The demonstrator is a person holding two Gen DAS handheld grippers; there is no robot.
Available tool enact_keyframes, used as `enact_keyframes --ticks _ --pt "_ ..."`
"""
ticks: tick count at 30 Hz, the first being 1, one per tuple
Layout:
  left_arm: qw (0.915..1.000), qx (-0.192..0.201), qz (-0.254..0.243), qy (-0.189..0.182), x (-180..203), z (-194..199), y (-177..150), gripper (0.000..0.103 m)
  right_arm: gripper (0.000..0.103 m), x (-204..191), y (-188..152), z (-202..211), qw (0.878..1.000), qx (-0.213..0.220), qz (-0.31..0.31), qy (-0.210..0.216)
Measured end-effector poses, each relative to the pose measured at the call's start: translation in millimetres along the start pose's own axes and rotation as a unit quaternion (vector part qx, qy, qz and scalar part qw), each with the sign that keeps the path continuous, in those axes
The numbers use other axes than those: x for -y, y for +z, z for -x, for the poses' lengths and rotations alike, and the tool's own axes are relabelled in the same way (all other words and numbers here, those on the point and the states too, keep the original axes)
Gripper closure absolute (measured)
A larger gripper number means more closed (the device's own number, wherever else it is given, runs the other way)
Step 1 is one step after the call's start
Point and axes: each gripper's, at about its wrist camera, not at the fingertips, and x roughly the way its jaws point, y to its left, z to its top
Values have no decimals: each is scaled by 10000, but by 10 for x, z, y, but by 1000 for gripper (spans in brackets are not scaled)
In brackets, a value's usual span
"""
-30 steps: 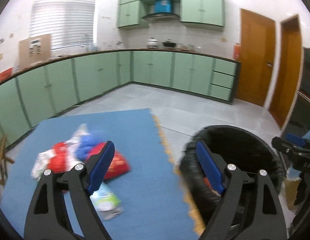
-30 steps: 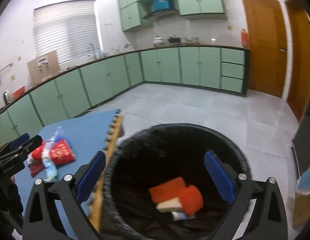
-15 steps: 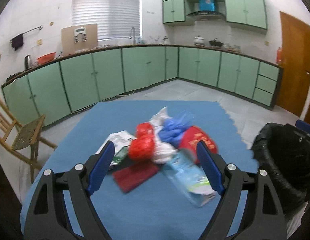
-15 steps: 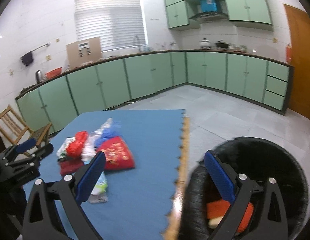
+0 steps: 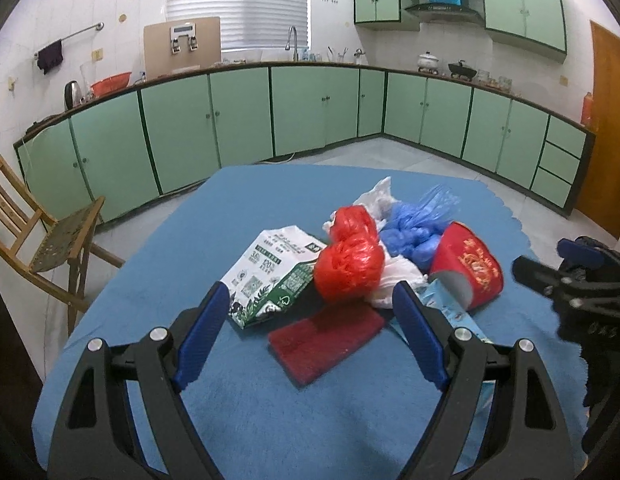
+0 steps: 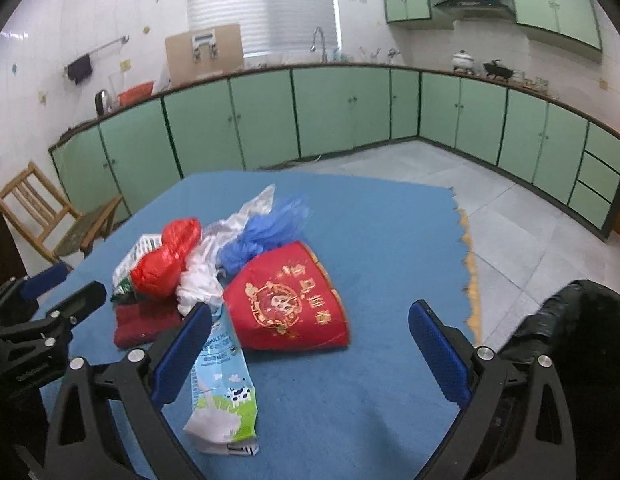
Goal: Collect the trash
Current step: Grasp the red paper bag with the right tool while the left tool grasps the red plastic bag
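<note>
- Left wrist view shows the trash as one heap in the middle of the blue mat [image 5: 237, 420]: a red pad [image 5: 328, 338] nearest, then a green carton [image 5: 275, 274], a red bag [image 5: 348, 262], a white bag [image 5: 396, 274], a blue bag [image 5: 416, 226] and a red cup [image 5: 468, 266] lying on its side at the right.
- A milk pouch [image 6: 221, 384] lies flat at the near right of the heap, its long axis running from near to far.
- The left gripper [image 5: 310, 332] is spread wide and holds nothing; the red pad sits straight ahead between its jaws, its long axis lying across from left to right.
- The right gripper [image 6: 310, 344] is also spread and empty; the red cup [image 6: 289, 304] is just ahead between its jaws, and the pouch is beside its left jaw.
- I judge the left one is nearer to the pad and the carton, and the right one nearer to the cup and the pouch.
- The black bin [image 6: 582, 344] stands on the floor at the right, beyond the mat edge, so it is on the right gripper's side.
</note>
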Motion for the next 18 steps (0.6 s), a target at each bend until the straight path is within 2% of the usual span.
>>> enact_keyframes --ticks 6,13,18 --pt "10000 -77 15 -19 -15 -112 -7 22 6 -58 -24 -324 9993 -337 133 31" --pt "9999 -133 34 -60 14 -206 -8 22 6 -60 -28 -522 9982 -550 228 -9" --pt "9998 -150 11 -93 38 -260 -11 22 11 -33 -33 -599 9977 -651 190 77"
